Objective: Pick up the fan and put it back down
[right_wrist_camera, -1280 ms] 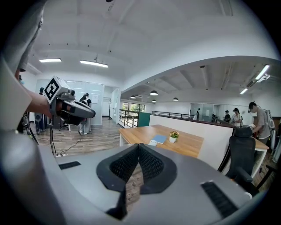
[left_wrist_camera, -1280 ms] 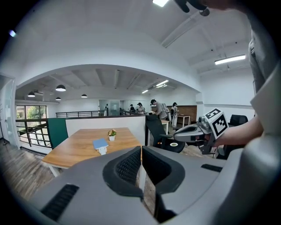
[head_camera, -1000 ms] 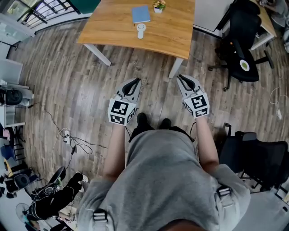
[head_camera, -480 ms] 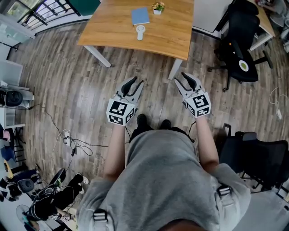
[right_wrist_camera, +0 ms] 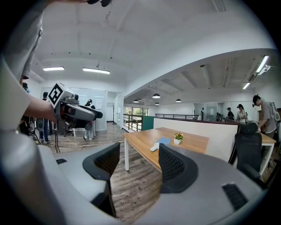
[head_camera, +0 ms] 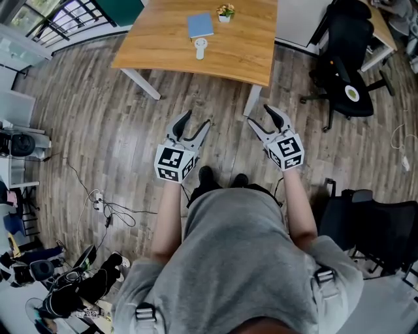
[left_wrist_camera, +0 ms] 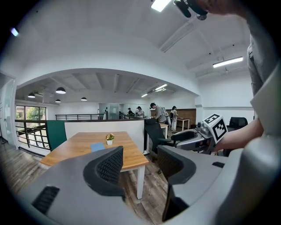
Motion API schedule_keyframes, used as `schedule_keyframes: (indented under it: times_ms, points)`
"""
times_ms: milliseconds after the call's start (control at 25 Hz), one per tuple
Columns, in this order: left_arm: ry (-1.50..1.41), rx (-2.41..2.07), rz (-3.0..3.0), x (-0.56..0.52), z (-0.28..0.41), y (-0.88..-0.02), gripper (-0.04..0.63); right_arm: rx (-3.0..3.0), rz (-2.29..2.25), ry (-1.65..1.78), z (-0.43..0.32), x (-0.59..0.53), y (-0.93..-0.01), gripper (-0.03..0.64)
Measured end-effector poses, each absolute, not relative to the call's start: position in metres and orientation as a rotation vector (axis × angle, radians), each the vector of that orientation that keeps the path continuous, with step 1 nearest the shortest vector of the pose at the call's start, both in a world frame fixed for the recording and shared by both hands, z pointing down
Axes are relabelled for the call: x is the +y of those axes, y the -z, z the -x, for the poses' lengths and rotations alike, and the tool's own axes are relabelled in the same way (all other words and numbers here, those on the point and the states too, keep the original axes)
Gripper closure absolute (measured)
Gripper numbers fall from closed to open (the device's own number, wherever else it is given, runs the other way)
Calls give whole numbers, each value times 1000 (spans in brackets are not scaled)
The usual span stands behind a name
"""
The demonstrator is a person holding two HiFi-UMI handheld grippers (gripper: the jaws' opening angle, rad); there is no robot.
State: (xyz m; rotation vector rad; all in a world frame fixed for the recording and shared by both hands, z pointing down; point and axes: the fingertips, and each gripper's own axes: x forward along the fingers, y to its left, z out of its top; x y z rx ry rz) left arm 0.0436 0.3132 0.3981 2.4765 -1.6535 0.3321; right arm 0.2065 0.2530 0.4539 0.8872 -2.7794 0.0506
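White fan (head_camera: pixel 200 47) on table (head_camera: pixel 160 49), well beyond left tongs (head_camera: pixel 196 119), right tongs (head_camera: pixel 260 116), opening empty

One bench (head_camera: pixel 163 49) with one blue notebook (head_camera: pixel 200 25), one potted plant (head_camera: pixel 226 11), one white fan (head_camera: pixel 200 47); two claws, left claw (head_camera: pixel 197 118) and right claw (head_camera: pixel 259 115); two black chairs (head_camera: pixel 347 62).

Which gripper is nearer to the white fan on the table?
Left. The left gripper hangs almost straight in line with the fan, short of the table; the right gripper is equally far back but offset to the fan's right.
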Motion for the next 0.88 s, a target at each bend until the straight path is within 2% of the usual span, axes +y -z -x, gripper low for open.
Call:
schedule_keyframes:
  times_ms: [520, 880]
  points:
    - [-350, -1685, -2423, 301, -64, -417, 344, -2761, -829, -81, -226, 245, -474, 339]
    - [-308, -1646, -2441, 241, -53, -418, 344, -2728, -813, -59, -212, 202, -478, 353]
